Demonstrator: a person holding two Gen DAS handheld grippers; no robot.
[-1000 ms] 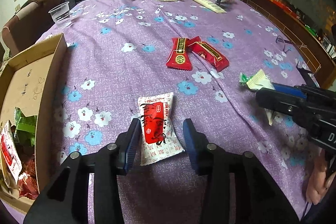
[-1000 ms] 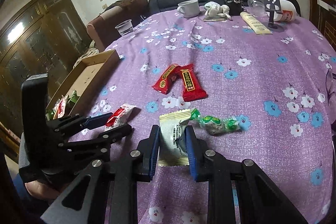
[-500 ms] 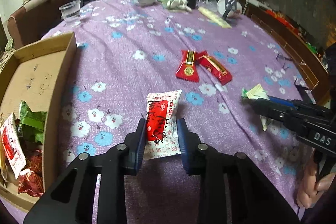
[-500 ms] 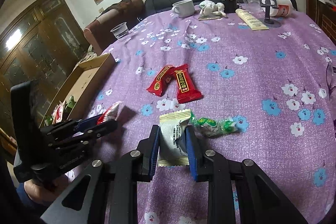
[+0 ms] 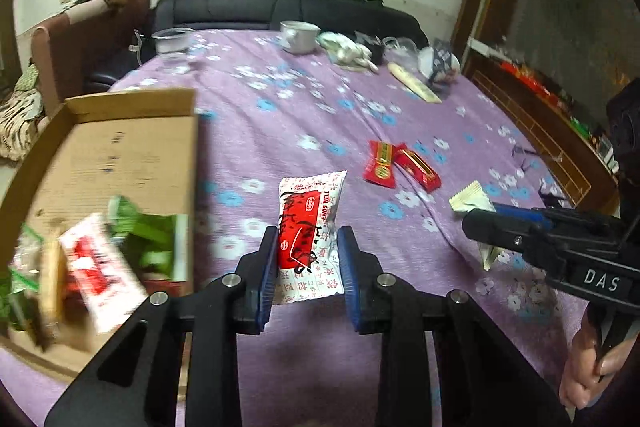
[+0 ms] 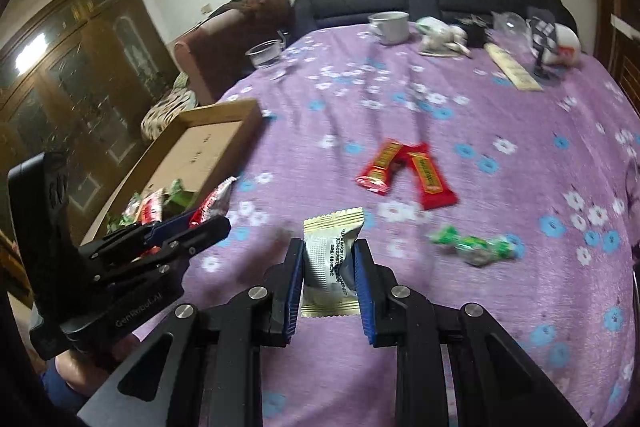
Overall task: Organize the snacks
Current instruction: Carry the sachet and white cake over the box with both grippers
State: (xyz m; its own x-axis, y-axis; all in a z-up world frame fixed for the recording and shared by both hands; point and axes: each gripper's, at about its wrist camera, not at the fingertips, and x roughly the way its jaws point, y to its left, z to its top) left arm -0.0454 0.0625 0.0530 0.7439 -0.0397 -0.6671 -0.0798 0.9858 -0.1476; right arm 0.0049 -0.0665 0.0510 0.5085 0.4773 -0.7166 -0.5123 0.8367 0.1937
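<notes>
A: Quick one. Left gripper [image 5: 307,267], what's in it?

B: The red-and-white snack packet [image 5: 310,231], pinched narrow between the blue pads. Its long axis runs straight out along the fingers, top end pointing away from the camera, clear of the purple cloth.

A: Right gripper [image 6: 329,277]?

B: Clamped on the pale gold-edged sachet [image 6: 332,259], same layout, long axis along the fingers, jaws narrow.

A: Target?

B: Cardboard box [image 5: 120,147], open top, sitting at the left edge of the bench [image 5: 280,115]. Green and red-white packs are already in its near end.

A: So which way from each gripper?

B: In the left view the box is directly left of the held packet, just beside it, with the near wall alongside the left finger. In the right view the box [image 6: 208,147] is up and to the left, and the left gripper [image 6: 188,231] sits between it and the sachet.

A: So the left hand is nearer.

B: Yes, I'd judge left drops first with a short sideways carry; right has to cross further and wait or go round.

A: Leftovers on the bench?

B: Two red bars [image 6: 404,171] mid-cloth, and a green wrapped candy [image 6: 476,245] right of the sachet.
</notes>
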